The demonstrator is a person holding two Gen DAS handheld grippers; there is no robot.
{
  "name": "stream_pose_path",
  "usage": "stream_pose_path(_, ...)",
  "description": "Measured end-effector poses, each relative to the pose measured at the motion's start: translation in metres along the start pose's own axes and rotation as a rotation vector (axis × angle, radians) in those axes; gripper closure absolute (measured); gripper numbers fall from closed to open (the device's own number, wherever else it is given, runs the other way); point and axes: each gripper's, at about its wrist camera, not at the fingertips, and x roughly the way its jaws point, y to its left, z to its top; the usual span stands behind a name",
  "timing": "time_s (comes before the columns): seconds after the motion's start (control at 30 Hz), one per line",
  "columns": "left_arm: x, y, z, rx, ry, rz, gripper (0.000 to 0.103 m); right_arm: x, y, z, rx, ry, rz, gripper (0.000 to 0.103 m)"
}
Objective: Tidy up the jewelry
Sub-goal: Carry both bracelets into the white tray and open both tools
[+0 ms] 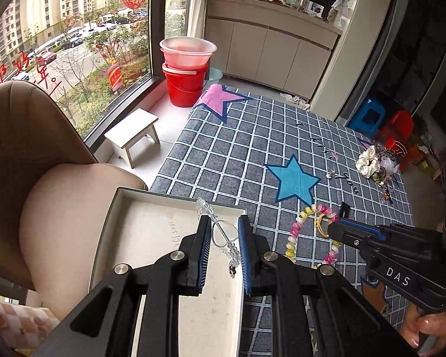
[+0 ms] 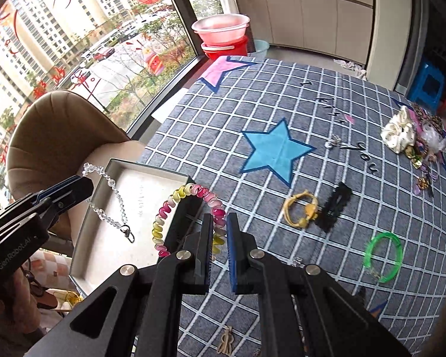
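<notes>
A white open box [image 1: 139, 226] sits at the table's left edge; it also shows in the right wrist view [image 2: 110, 238]. My left gripper [image 1: 223, 223] is above the box with its jaws apart; a clear crystal bead chain [image 1: 223, 238] hangs between the pads, and whether they grip it is unclear. The chain [image 2: 110, 205] drapes from the left gripper [image 2: 84, 183] into the box, clasp at the bottom. My right gripper [image 2: 220, 223] is shut on a pink-and-yellow bead bracelet [image 2: 169, 208], lifted near the box's right wall. The bracelet [image 1: 300, 232] also shows in the left wrist view.
On the grey checked tablecloth [image 2: 282, 95] lie a yellow hair tie [image 2: 301, 211], a black clip [image 2: 336, 205], a green bangle [image 2: 383, 255], small earrings [image 2: 333, 142] and a pile of scrunchies and trinkets [image 2: 410, 139]. A brown chair [image 2: 56, 131] stands left of the box.
</notes>
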Motion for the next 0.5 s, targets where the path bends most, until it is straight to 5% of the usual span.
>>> stream_pose_path(0.5, 0.087, 0.081, -0.037, -0.086, 0.105, 0.108, 0.077, 0.115, 0.057, 0.024, -0.102, 0.118, 0.044, 0.094)
